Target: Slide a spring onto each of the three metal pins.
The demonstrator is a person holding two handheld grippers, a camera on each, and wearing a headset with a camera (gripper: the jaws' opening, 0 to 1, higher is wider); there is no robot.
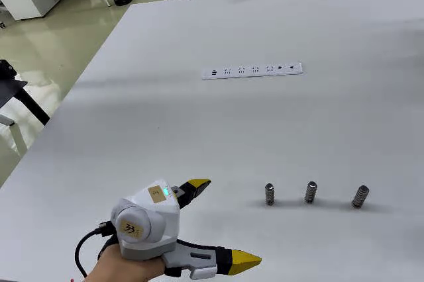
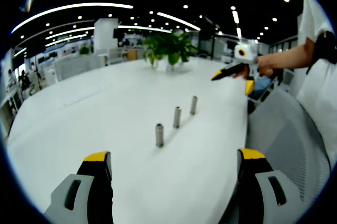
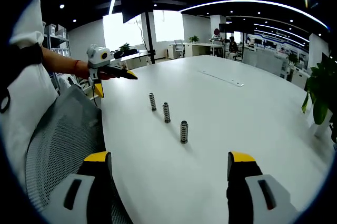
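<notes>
Your left gripper (image 1: 224, 222) is closest to you, near the front edge of the white table (image 1: 165, 130), with your hand (image 1: 122, 270) wrapped around its back. Its yellow-tipped jaws are spread wide with nothing between them, and they point towards the pins. Just beyond, the three metal pins (image 1: 311, 192) stand upright in a row on the table, apart from one another. Each one already carries a coiled spring (image 1: 269, 194). Your right gripper (image 3: 168, 156) looks back along the same row from the other end, its jaws likewise wide apart and empty. Farther out, a white power strip (image 1: 252, 70) lies flat near the middle of the table.
</notes>
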